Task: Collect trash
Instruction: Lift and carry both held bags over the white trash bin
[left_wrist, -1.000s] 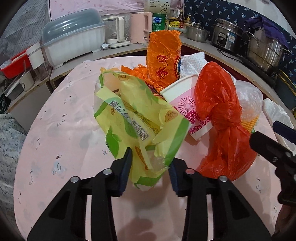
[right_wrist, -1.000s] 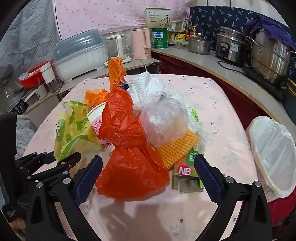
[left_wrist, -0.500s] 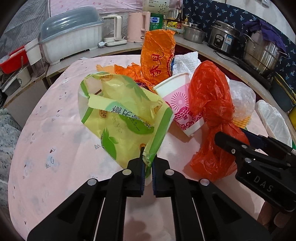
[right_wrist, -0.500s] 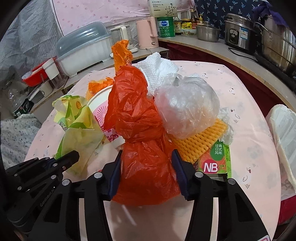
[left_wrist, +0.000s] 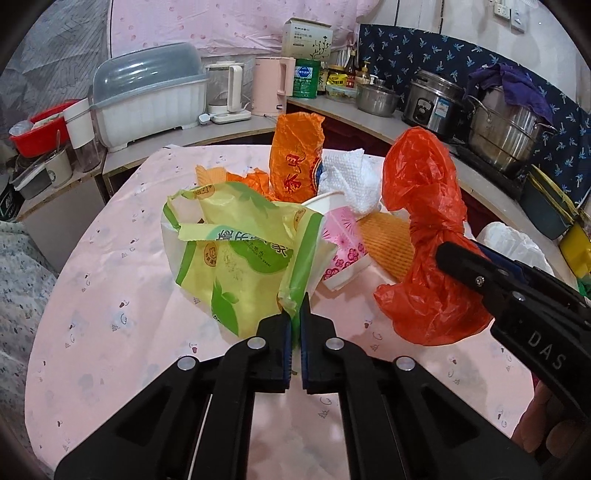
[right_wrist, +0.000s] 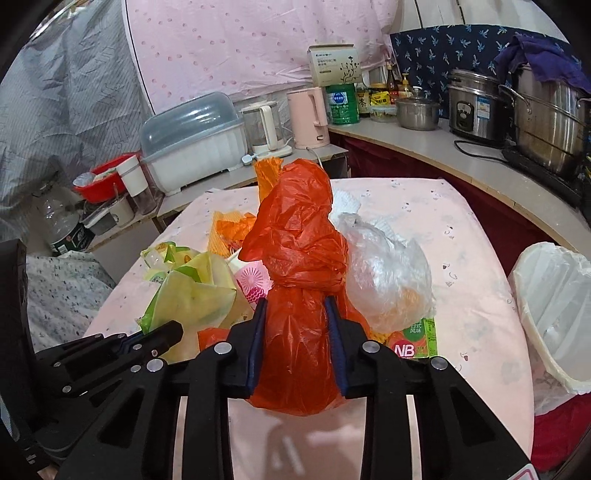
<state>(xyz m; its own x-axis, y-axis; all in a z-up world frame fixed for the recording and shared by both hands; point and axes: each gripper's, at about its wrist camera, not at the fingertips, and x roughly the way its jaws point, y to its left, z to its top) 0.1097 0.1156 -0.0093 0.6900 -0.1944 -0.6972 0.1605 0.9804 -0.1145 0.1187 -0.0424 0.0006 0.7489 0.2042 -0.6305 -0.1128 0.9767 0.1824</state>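
**Both grippers clamped on bags at the pink table**

A cluttered kitchen corner: a counter (left_wrist: 229, 127) runs along the back with a white dish box under a grey lid (left_wrist: 147, 98), a pink kettle (left_wrist: 269, 86), a rice cooker (left_wrist: 430, 99) and steel pots (left_wrist: 508, 133). In front stands a table under a pink patterned cloth (left_wrist: 110, 302), heaped in the middle with rubbish.

The left gripper (left_wrist: 294, 325) has its pads pressed together on a lower corner of the yellow-green plastic bag (left_wrist: 236, 266), which hangs crumpled above the cloth. Just behind the bag a pink-flowered paper cup (left_wrist: 343, 254) lies tipped on its side, with a tall orange wrapper (left_wrist: 297, 158) and a wad of white paper towel (left_wrist: 351, 177) beyond it.

The right gripper (right_wrist: 295, 332) has just been closing, and its blue pads now squeeze the red plastic bag (right_wrist: 299, 266) below its knot; the bag's bottom bulges out beneath the fingers. Just beside the red bag sit a clear plastic bag (right_wrist: 388, 277), a green carton marked NB (right_wrist: 417, 339) and a piece of yellow foam netting (left_wrist: 388, 240). At the table's right edge stands a bin lined with a white bag (right_wrist: 554, 306), its mouth open.
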